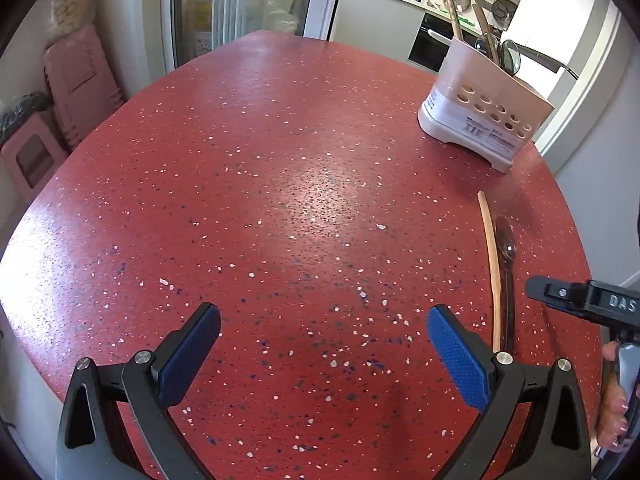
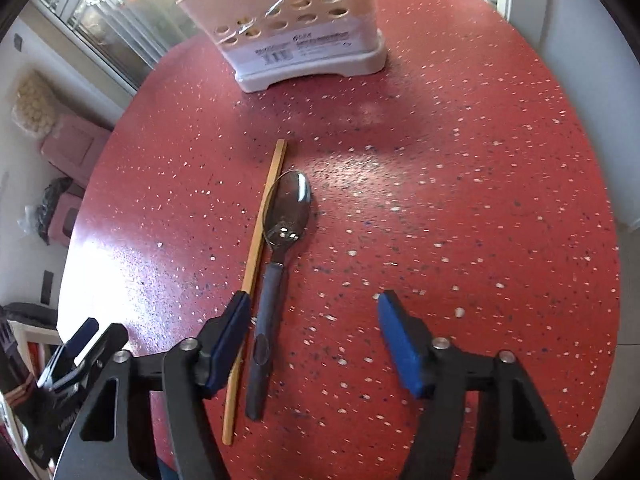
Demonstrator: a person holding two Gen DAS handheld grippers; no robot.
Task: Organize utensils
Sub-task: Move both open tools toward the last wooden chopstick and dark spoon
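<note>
On the red speckled table (image 2: 460,200), the spoon (image 2: 280,240) lies touching a wooden chopstick (image 2: 256,256), near the utensil holder (image 2: 304,40). The right claw (image 2: 312,312) hangs spread over the spoon's handle, touching nothing; the left claw (image 1: 324,320) is spread, empty.

Hidden and cropped items

Utensil holder (image 2: 296,36): top cut by the right wrist view's upper edge, contents mostly unseen. Chopstick (image 2: 256,256): middle covered by the right gripper's finger (image 2: 230,340). Spoon (image 1: 507,264): lower handle hidden in left wrist view.
</note>
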